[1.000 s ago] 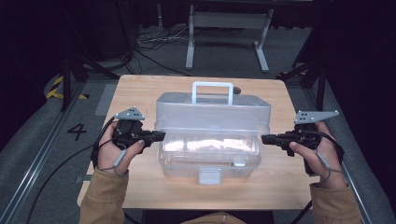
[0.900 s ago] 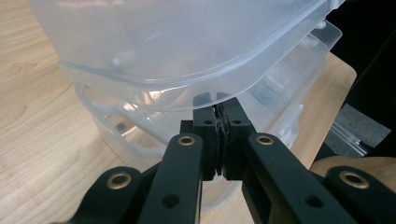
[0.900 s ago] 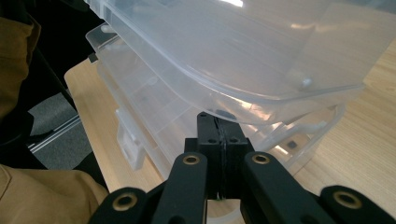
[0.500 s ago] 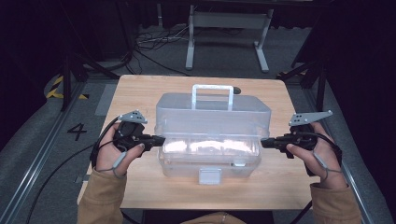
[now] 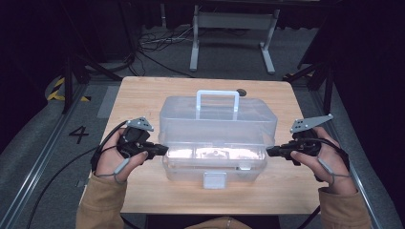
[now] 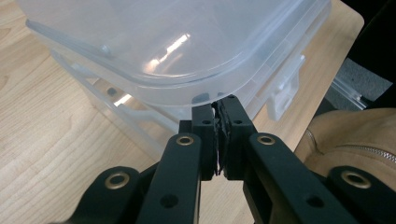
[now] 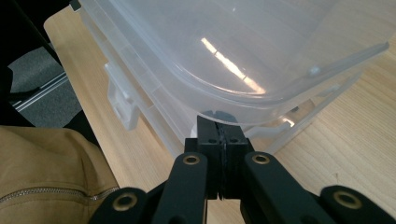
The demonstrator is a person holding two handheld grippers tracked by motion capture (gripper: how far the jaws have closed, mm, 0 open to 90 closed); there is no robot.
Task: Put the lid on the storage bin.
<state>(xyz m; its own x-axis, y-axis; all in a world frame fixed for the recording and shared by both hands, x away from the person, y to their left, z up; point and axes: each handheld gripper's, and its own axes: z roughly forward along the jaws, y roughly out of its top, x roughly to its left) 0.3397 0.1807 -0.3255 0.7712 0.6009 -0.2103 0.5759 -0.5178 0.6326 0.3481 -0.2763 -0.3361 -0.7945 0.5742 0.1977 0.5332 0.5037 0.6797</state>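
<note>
A clear plastic storage box (image 5: 215, 164) stands in the middle of the wooden table (image 5: 143, 95). Its lid (image 5: 217, 121) carries an upright handle (image 5: 217, 95) and sits slightly raised at the front, above the white front latch (image 5: 214, 180). My left gripper (image 5: 165, 150) is shut, its tips tucked under the lid's left rim (image 6: 154, 88). My right gripper (image 5: 269, 152) is shut too, its tips under the lid's right rim (image 7: 280, 100). In the left gripper view my left gripper (image 6: 219, 105) touches the rim from below; in the right gripper view my right gripper (image 7: 216, 119) does the same.
A small dark object (image 5: 241, 91) lies on the table just behind the box. Beyond the table's far edge stands a metal frame (image 5: 234, 28), with cables (image 5: 153, 45) on the floor. Bare wood runs on both sides of the box.
</note>
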